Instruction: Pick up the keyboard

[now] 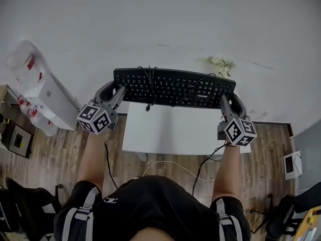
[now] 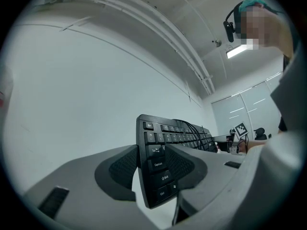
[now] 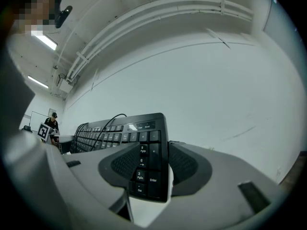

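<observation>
A black keyboard (image 1: 173,87) hangs in the air above the small white table (image 1: 170,129), held level by its two short ends, keys facing me. My left gripper (image 1: 116,92) is shut on its left end (image 2: 156,171), one pad on the keys and one on the underside. My right gripper (image 1: 225,100) is shut on the right end (image 3: 146,164), clamping the number pad. The keyboard's black cable (image 1: 149,79) lies coiled over the keys and dangles off the near edge.
A white wall (image 1: 165,29) fills the far side. A white box and bagged items (image 1: 35,92) sit at the left on the wooden floor (image 1: 55,154). A white cable (image 1: 165,164) trails on the floor under the table. Black chairs (image 1: 25,205) stand at both lower corners.
</observation>
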`<move>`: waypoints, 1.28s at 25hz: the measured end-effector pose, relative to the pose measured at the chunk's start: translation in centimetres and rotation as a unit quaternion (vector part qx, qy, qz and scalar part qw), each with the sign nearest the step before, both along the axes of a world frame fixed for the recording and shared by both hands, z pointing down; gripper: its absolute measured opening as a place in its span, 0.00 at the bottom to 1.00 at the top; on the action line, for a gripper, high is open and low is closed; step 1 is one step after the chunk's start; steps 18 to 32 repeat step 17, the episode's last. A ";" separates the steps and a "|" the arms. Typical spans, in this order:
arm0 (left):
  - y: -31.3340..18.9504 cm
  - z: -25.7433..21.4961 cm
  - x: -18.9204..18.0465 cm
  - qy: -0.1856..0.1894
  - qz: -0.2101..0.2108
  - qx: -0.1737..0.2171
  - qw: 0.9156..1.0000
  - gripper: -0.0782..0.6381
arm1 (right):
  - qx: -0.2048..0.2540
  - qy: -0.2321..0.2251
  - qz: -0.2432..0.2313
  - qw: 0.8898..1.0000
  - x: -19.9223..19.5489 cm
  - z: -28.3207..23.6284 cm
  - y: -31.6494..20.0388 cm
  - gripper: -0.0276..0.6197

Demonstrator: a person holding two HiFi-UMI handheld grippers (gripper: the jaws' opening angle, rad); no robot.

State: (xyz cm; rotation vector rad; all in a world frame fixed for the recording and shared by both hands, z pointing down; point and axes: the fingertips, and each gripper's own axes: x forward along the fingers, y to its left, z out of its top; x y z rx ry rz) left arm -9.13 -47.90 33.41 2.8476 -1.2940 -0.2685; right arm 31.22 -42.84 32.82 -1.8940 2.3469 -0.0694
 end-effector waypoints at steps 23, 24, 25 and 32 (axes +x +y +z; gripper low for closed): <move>-1.0 0.7 -0.7 0.005 0.005 -0.013 1.000 0.34 | -0.010 0.002 0.002 1.000 -0.6 0.3 -1.1 0.34; -1.0 0.7 -0.7 0.005 0.005 -0.013 1.000 0.34 | -0.010 0.002 0.002 1.000 -0.6 0.3 -1.1 0.34; -1.0 0.7 -0.7 0.005 0.005 -0.013 1.000 0.34 | -0.010 0.002 0.002 1.000 -0.6 0.3 -1.1 0.34; -1.0 0.7 -0.7 0.005 0.005 -0.013 1.000 0.34 | -0.010 0.002 0.002 1.000 -0.6 0.3 -1.1 0.34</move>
